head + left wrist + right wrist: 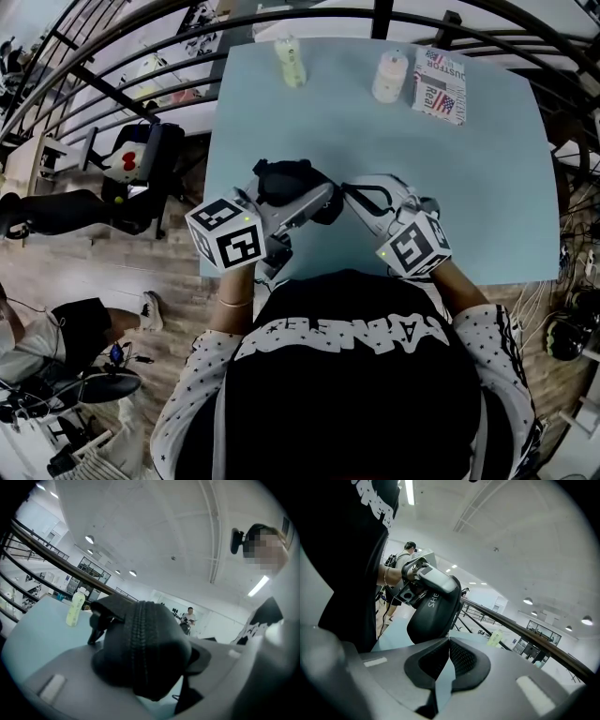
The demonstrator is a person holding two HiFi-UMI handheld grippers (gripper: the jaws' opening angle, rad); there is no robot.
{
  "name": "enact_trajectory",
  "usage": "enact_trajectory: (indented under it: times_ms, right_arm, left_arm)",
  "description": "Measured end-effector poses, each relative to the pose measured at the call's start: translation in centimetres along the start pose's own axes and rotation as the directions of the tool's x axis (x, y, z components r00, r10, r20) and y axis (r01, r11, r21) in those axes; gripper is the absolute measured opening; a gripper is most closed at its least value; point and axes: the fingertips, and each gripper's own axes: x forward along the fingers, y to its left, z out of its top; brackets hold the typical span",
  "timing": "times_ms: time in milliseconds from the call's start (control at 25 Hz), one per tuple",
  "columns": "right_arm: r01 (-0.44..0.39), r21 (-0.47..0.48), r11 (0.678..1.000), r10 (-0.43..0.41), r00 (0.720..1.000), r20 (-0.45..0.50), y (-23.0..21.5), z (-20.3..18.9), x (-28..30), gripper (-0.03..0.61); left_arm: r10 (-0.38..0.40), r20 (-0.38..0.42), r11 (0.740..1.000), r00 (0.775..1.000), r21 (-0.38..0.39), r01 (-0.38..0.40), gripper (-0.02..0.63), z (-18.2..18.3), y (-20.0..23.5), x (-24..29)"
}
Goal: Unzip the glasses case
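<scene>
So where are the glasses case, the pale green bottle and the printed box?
glasses case [139,648]: left gripper view, on its zipper.
pale green bottle [292,62]: head view, on its body.
printed box [439,85]: head view, on its top face.

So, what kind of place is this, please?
Probably a large indoor hall used as a workspace or lab. A high white ceiling with round lamps, a long black metal railing beside the pale blue table, and cables on the wooden floor suggest it.

Black shirt [349,403], white lettering [342,335]; white sleeves [190,412] dotted black.
</scene>
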Motion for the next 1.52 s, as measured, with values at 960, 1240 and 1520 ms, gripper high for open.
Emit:
enact_trajectory:
  times_ms: [960,1240,1520]
  right_arm:
    - [-0.013,-0.002,1.0,0.013,1.0,0.024,-0.4,1.2,0.0,0.009]
    - [-0.02,-0.005,1.0,0.02,0.999,0.038,-0.3,1.7,-0.1,0.009]
    - [-0.022,-0.018,1.0,0.023,0.999,0.042,-0.4,2.0,-0.1,0.011]
  left_arm:
    - [-0.049,-0.04,0.999,0.998,-0.015,0.048,0.0,-0.9,-0.3,0.2]
    - [-0.066,-0.057,0.998,0.996,-0.012,0.065,0.0,-1.1,-0.5,0.2]
    - [-0.084,-0.067,0.996,0.994,-0.02,0.083,0.0,-1.4,-0.7,0.2]
